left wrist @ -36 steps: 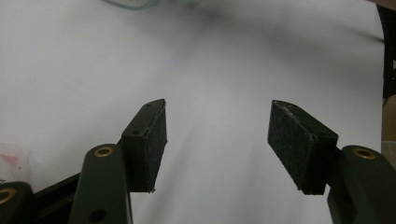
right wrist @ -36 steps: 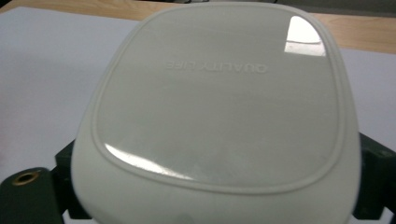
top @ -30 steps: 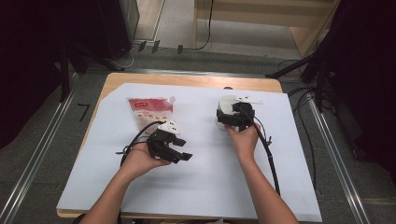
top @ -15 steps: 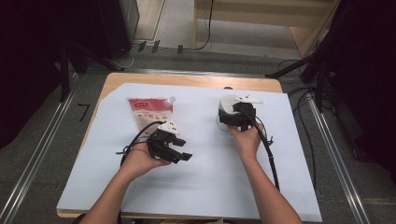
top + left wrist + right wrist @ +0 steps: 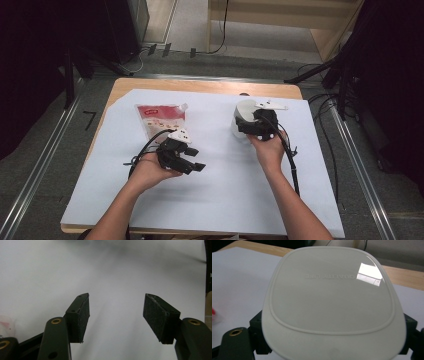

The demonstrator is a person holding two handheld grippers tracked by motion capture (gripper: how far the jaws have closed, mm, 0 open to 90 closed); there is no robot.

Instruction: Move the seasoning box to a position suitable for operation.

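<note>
The right gripper (image 5: 250,127) is clamped on a white lidded container (image 5: 243,112) at the far right of the white sheet (image 5: 225,200); its jaws press against both sides, and the embossed lid (image 5: 332,292) sits between them. The left gripper (image 5: 116,312) hangs released over bare sheet, just beside a red-and-white spouted pouch (image 5: 161,117), well apart from the container.

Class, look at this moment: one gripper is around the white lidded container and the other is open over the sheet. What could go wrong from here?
1. The right gripper has its jaws on either side of the smooth white container; it might slip or tip if lifted.
2. The left gripper is open over bare white sheet, so it may be too far to steady the container.
3. Its cable lies near the red pouch and could drag it.
</note>
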